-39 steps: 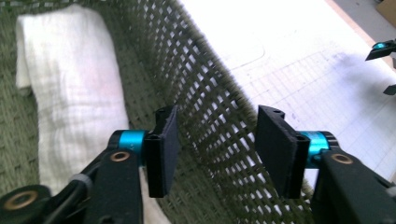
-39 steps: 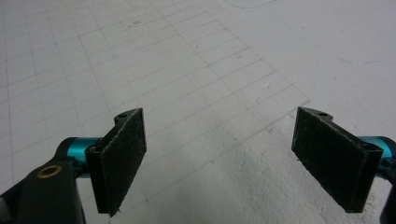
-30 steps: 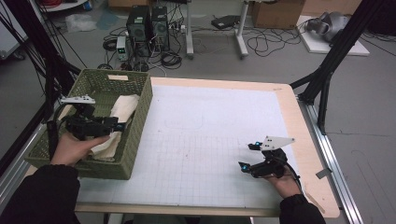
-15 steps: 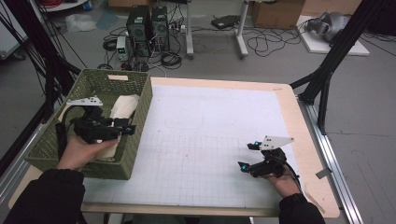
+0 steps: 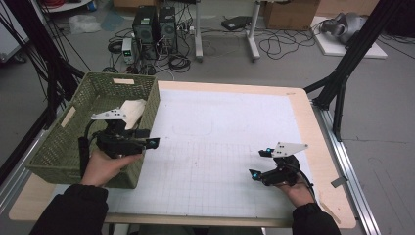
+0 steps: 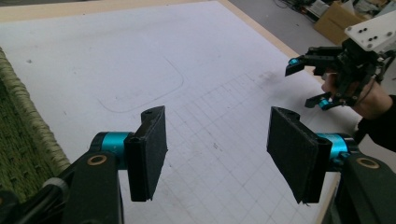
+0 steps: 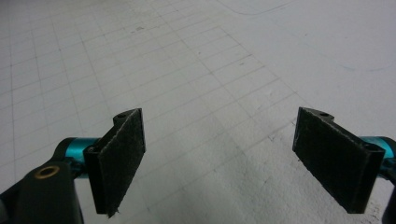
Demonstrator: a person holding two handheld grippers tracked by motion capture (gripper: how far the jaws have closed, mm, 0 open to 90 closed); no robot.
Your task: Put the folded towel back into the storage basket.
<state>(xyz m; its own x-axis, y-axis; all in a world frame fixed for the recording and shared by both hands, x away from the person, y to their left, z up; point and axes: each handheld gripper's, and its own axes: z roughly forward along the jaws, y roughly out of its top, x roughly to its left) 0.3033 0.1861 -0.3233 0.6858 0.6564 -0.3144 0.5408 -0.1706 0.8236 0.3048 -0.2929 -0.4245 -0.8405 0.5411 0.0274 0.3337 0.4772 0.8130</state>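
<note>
Since a second ago my left gripper (image 5: 152, 142) has slid out of the green wicker basket (image 5: 73, 147) toward the table, so its tips now stick out past the basket's right wall over the white gridded mat (image 5: 215, 147); its jaws have just been opening and nothing sits between them. From the left gripper view (image 6: 217, 154) I see both black pads spread wide with only the mat behind them. What I was working over, a pale folded cloth (image 5: 131, 110), lies inside the basket against its right wall, just behind my left gripper and apart from it. Its long axis appears to run along that wall, from the near side toward the far end, though most of it is hidden by the gripper and the wall. My right gripper (image 5: 260, 163) has kept its place near the front right of the mat, pointing left across the table, jaws wide and empty; the right gripper view (image 7: 217, 163) shows bare grid between the pads. My left gripper points right, toward it.
</note>
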